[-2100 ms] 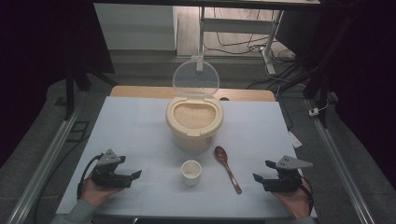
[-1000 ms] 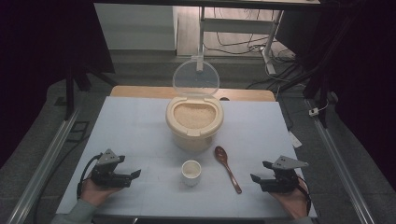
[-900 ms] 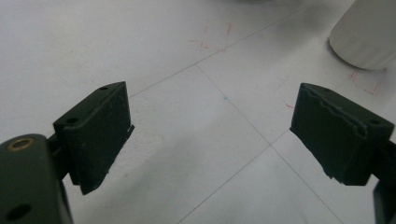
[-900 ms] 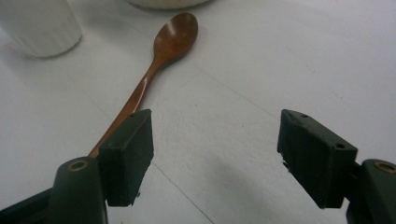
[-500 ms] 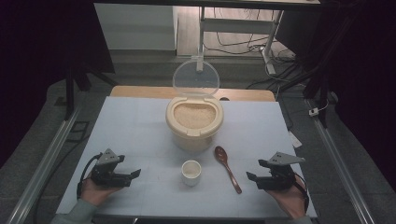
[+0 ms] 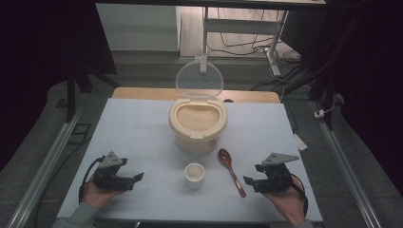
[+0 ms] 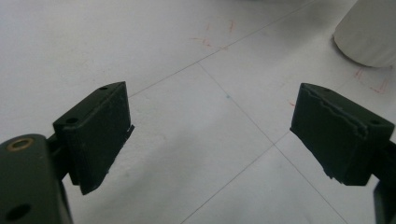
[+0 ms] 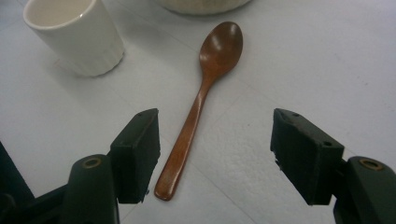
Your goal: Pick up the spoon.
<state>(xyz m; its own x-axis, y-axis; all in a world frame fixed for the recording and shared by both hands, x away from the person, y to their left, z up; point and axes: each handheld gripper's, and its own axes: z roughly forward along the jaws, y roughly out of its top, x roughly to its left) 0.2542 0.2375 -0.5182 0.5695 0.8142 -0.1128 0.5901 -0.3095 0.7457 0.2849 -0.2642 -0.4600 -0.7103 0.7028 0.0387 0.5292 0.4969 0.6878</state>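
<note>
A brown wooden spoon lies on the white table, bowl toward a cream rice container whose clear lid stands open. A small white cup stands left of the spoon. My right gripper hovers just right of the spoon's handle. In the right gripper view the spoon runs up between the jaws of the right gripper, its handle end close to the left jaw; the jaws have just been closing a little but stand wide and touch nothing. My left gripper rests at the front left, and in its own view the left gripper is open over bare table.
The cup stands just beyond the right gripper's left jaw, and the cup also sits at the top right of the left gripper view. Metal rails run along both table sides. A wooden board edge lies behind the container.
My right gripper has shifted left toward the spoon's handle and risen slightly. The left gripper, cup, spoon and container have stayed put.
</note>
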